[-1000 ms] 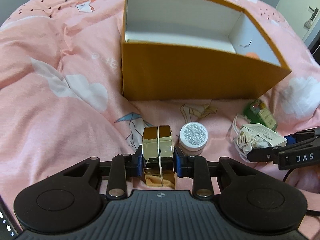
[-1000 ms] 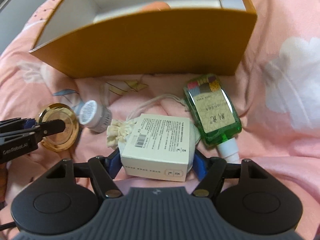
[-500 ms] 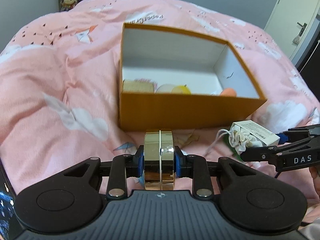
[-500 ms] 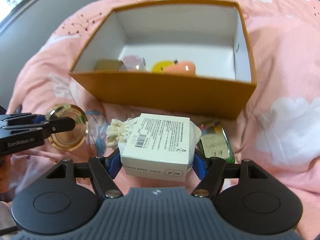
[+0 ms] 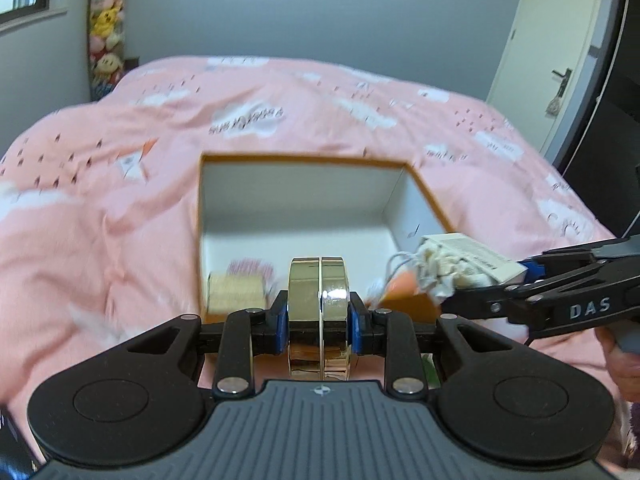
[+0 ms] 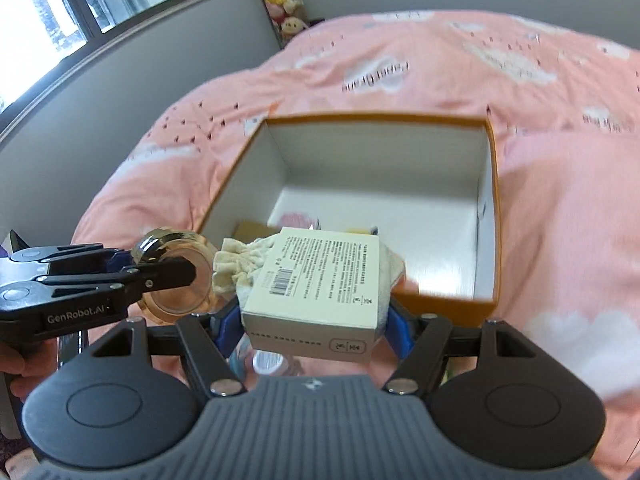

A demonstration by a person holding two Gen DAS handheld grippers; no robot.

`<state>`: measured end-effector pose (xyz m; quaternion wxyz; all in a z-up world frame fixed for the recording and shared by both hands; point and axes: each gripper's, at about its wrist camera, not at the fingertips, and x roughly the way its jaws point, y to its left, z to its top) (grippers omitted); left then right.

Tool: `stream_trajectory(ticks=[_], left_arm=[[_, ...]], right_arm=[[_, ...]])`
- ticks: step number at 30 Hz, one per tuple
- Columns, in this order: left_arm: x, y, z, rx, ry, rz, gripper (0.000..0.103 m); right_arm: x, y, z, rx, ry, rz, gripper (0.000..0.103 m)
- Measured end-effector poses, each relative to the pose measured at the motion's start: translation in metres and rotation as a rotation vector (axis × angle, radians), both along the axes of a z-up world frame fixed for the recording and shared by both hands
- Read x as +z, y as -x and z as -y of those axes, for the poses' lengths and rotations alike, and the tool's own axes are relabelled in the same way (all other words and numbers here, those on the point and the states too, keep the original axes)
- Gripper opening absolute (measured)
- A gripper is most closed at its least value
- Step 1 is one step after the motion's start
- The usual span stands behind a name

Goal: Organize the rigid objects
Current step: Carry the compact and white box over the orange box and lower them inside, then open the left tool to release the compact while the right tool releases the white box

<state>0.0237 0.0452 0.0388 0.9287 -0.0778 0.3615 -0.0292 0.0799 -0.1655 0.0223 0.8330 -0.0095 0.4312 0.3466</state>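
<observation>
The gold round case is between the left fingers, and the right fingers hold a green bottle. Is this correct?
Not quite. The right wrist view shows the right gripper holding a white carton, not a green bottle. The gold round case part is correct.

A shiny gold round metal compact (image 5: pixel 319 300) sits between blue pads (image 5: pixel 281 322); a white printed carton (image 6: pixel 316 280) shows black text and a barcode; the open cardboard box (image 6: pixel 496 200) is orange outside, white inside; the pink quilt (image 5: pixel 120 208) carries white clouds
</observation>
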Motion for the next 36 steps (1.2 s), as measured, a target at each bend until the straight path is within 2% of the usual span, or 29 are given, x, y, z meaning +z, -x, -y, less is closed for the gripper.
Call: stream_trajectory(ticks=[7, 15, 21, 26, 33, 36], left_arm=[[0.017, -0.043, -0.013, -0.018, 0.046, 0.044, 0.032], [-0.002, -0.111, -0.036, 0.008, 0.154, -0.021, 0.032], [-0.042, -0.157, -0.042, 0.023, 0.228, -0.131, 0.032], [-0.074, -0.189, -0.037, 0.017, 0.218, -0.247, 0.032], [-0.101, -0.211, -0.040, 0.032, 0.227, -0.320, 0.032], [-0.109, -0.216, -0.043, 0.030, 0.269, -0.339, 0.032]], right_arm=[[0.018, -0.034, -0.018, 0.010, 0.011, 0.064, 0.069], [0.011, -0.092, -0.044, -0.001, 0.052, 0.084, 0.070], [-0.026, -0.137, -0.063, -0.012, 0.156, 0.020, 0.070], [-0.067, -0.166, -0.073, -0.010, 0.233, -0.055, 0.070], [-0.099, -0.186, -0.083, -0.001, 0.302, -0.103, 0.070], [-0.109, -0.190, -0.089, 0.009, 0.340, -0.097, 0.070]])
